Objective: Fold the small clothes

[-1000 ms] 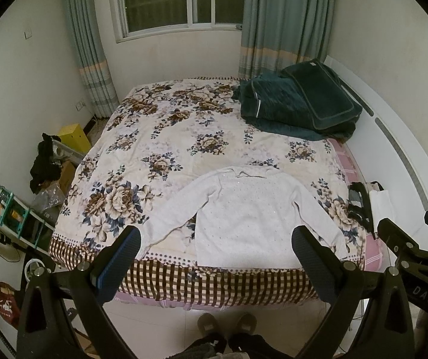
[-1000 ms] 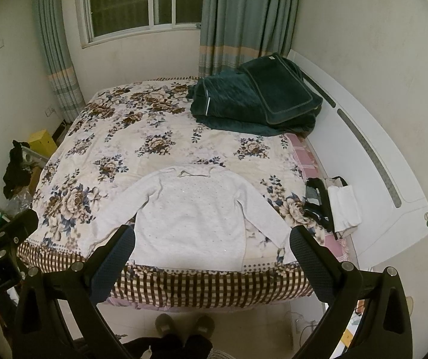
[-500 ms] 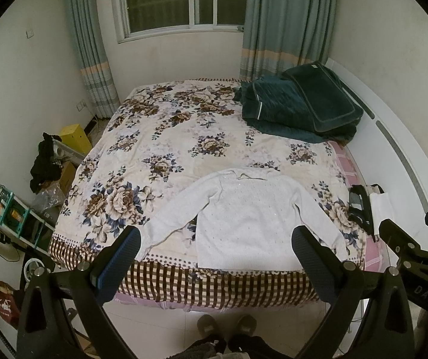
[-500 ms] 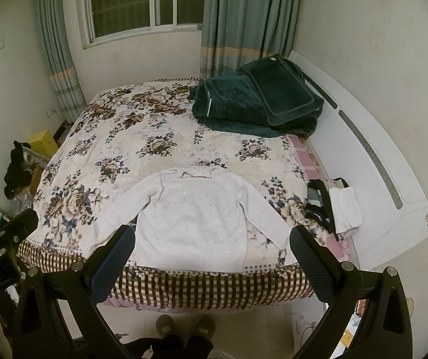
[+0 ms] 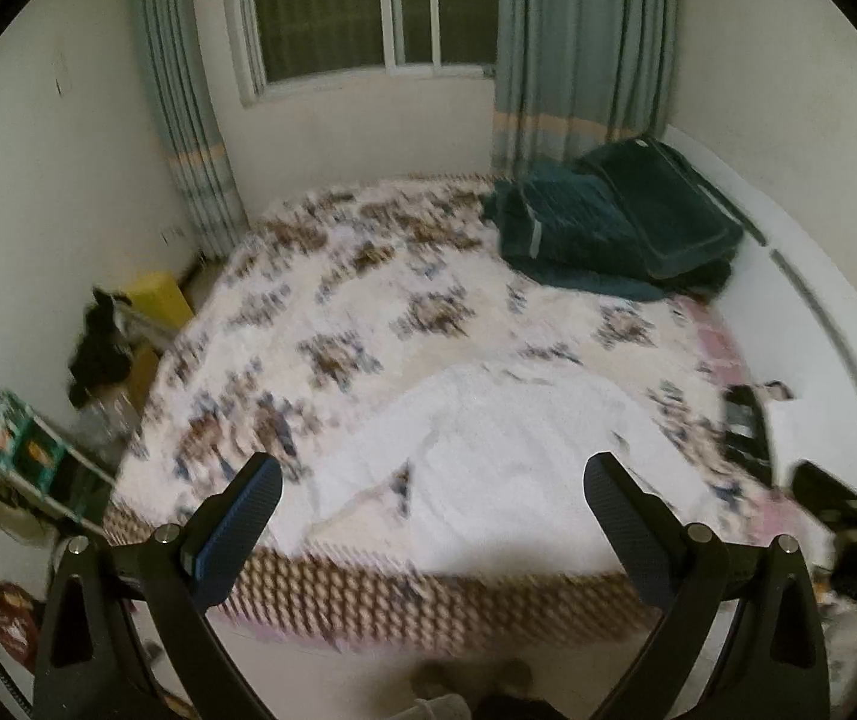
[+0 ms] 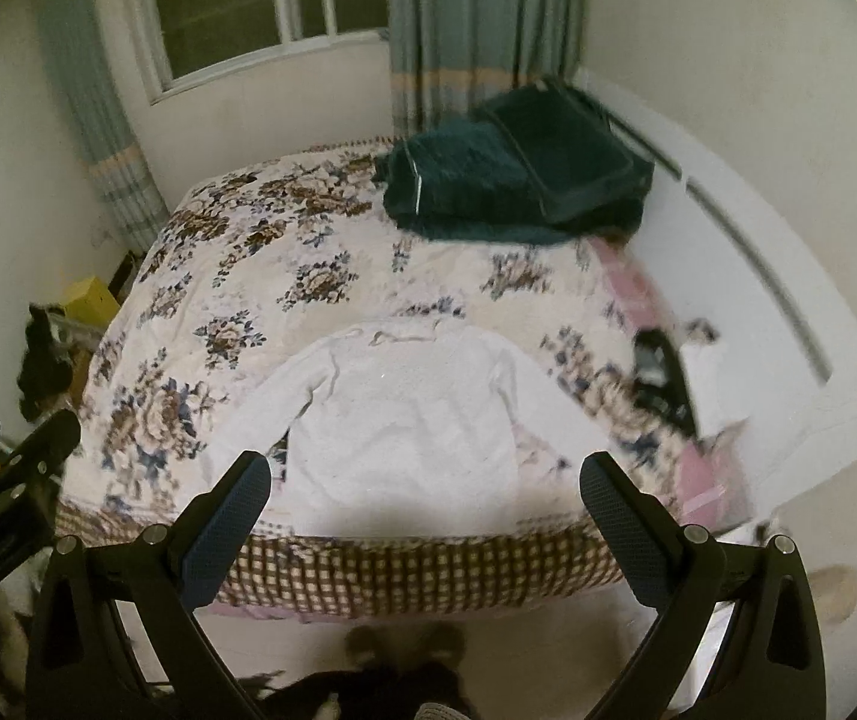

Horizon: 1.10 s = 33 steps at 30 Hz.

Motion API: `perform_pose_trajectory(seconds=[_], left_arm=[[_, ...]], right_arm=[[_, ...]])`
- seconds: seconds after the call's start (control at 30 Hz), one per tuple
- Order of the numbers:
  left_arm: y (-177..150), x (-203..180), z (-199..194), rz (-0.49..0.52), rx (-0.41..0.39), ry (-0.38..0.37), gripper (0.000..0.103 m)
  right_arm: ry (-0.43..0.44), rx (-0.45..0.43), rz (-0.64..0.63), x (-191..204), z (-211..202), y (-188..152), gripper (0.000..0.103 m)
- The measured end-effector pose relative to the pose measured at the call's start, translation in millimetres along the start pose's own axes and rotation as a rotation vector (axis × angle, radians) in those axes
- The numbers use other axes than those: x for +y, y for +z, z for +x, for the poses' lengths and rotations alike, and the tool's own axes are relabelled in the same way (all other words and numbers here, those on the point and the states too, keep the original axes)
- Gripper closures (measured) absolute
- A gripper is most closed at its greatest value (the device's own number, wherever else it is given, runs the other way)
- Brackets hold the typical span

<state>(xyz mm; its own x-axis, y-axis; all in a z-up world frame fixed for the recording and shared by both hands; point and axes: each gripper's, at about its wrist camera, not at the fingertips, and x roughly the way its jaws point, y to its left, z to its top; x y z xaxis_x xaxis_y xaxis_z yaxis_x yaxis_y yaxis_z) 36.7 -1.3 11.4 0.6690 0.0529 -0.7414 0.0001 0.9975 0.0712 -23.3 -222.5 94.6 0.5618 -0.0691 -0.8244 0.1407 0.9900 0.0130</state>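
Note:
A small white long-sleeved sweater (image 6: 404,420) lies flat, sleeves spread, near the front edge of the floral bedspread (image 6: 248,300); it also shows blurred in the left wrist view as the sweater (image 5: 506,456). My left gripper (image 5: 431,498) hangs open above the bed's front edge, just short of the sweater's hem, nothing between its fingers. My right gripper (image 6: 425,492) is open too, framing the sweater's lower half from above, not touching it. The other gripper's body shows at each view's side edge.
A folded dark green quilt (image 6: 518,180) sits at the bed's far right. Black and white items (image 6: 668,384) lie at the right bed edge by the white headboard (image 6: 788,330). Clutter, a yellow box (image 5: 155,300) and a rack stand on the left floor. Feet (image 6: 404,642) below.
Both grippers have moved forward and down toward the bed, so the sweater looks larger; the left view is motion-blurred. Jaws stay open; the sweater has not moved.

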Motion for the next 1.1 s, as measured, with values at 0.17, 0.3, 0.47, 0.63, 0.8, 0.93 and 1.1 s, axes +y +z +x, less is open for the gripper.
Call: perform_pose_trajectory(seconds=[0.17, 0.3, 0.47, 0.63, 0.8, 0.93, 1.1], left_arm=[[-9.3, -3.8, 77.6, 0.018, 0.022, 0.027, 0.000], [-19.9, -30.1, 151.3, 0.084, 0.090, 0.092, 0.000], [-36.6, -61.0, 235.7, 0.134, 0.180, 0.190, 0.000], [-59.4, -97.7, 327.3, 0.176, 0.294, 0.274, 0.000], [-92.4, -131.4, 416.5, 0.206, 0.437, 0.321, 0.000], [-107.6, -151.2, 450.3, 0.263, 0.507, 0.370, 0.000], [-112.2, -188.5, 473.4, 0.344, 0.563, 0.360, 0.000]], right_arm=[[-0.061, 0.151, 0.208, -68.4, 87.8, -6.8, 0.000], [-0.120, 0.279, 0.413, -159.6, 169.0, -34.9, 0.000], [-0.208, 0.398, 0.639, -286.0, 280.3, -84.6, 0.000], [-0.228, 0.496, 0.786, -391.0, 414.9, -129.0, 0.000], [-0.152, 0.601, 1.024, -461.6, 535.5, -175.2, 0.000], [-0.149, 0.579, 1.345, -510.1, 578.8, -232.2, 0.006], [-0.094, 0.589, 1.325, -521.8, 630.2, -246.5, 0.059]])
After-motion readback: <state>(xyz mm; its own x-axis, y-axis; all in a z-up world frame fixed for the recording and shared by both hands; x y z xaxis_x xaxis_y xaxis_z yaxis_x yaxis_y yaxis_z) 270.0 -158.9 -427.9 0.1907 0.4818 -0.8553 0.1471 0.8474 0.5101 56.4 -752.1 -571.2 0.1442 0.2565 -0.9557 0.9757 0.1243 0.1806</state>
